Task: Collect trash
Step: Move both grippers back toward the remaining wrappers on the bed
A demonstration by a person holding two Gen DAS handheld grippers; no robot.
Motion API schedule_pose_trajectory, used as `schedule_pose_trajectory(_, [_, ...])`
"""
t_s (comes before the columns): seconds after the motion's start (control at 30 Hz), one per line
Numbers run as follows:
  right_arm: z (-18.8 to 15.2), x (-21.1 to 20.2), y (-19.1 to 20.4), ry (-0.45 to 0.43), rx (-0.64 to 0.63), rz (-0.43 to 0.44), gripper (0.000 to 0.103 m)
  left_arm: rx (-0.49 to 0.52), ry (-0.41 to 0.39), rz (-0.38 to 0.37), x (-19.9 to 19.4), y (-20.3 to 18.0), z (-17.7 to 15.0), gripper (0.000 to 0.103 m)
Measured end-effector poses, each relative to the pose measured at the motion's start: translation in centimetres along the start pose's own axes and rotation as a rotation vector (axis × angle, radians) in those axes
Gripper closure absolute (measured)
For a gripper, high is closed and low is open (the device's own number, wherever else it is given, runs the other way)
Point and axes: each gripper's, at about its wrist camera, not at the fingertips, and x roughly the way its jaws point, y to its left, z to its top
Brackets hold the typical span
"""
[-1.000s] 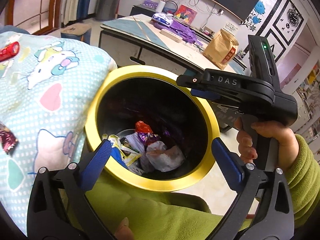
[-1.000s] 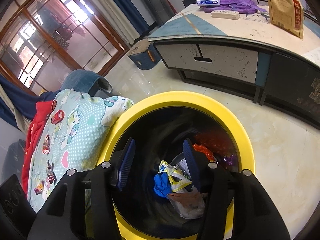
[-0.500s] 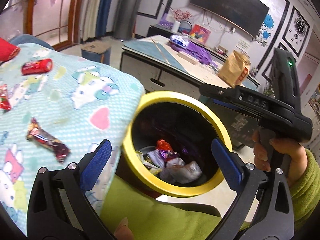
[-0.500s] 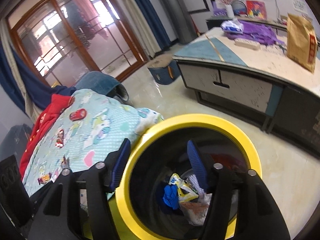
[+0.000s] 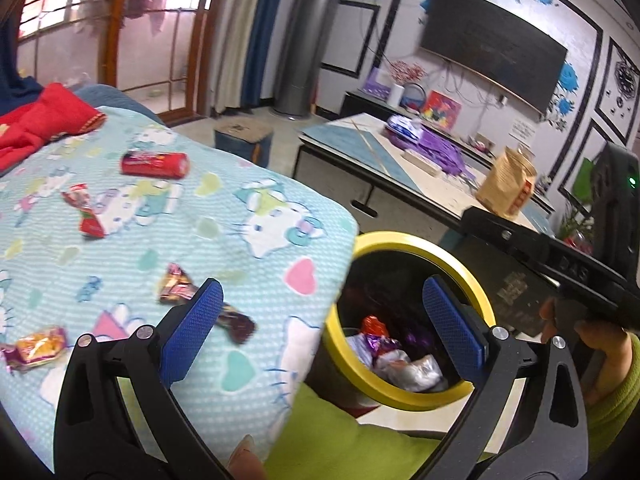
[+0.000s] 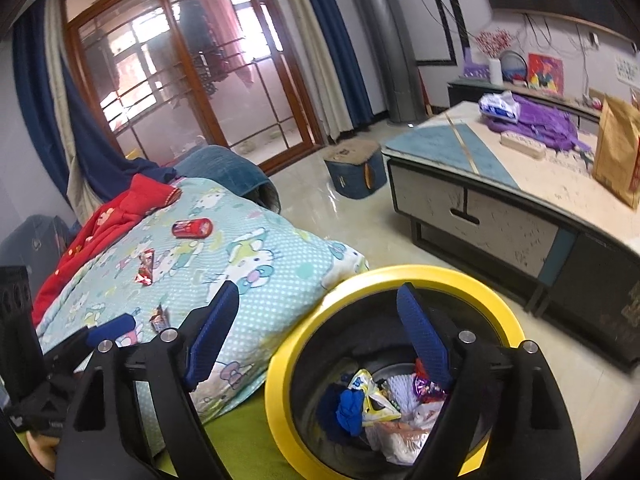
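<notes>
Left claw [image 5: 322, 320]: jaws stood wide, nothing between the pads; it hung over the near edge of the blanket, beside the bin.
Right claw [image 6: 320, 334]: jaws had just been opening and stood wide, empty, straddling the bin's left rim.
Bin [image 5: 404, 240]: one, black with a yellow rim, on the floor at the right of the blanket [image 5: 132, 248]; the right claw's right pad sat over its mouth, the left pad over the blanket.
Trash in bin [image 6: 384, 404]: a heap of crumpled wrappers and bags at the bottom, below the right claw; count too tangled to tell.
Trash on blanket: five pieces seen from the left wrist.
Red can [image 5: 155, 164]: one, lying on its side, far from both claws.
Red wrapper [image 5: 86, 216]: one, left of centre, nearer than the can.
Gold-and-dark wrapper [image 5: 178, 285]: one, just beside the left claw's left pad.
Dark wrapper [image 5: 237, 323]: one, just right of that pad.
Orange wrapper [image 5: 35, 346]: one, at the near left edge.
Worktop [image 6: 452, 140]: one, far right, carrying a brown paper bag [image 6: 618, 152].
</notes>
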Motion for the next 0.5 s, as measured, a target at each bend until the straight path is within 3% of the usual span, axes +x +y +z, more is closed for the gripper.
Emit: schedule_pose_trajectory(0.5, [-0.4, 0.5, 5.8, 0.015, -0.144, 0.081, 0.024, -0.078, -0.099, 0.155, -3.7, 4.9, 0.5, 0.011])
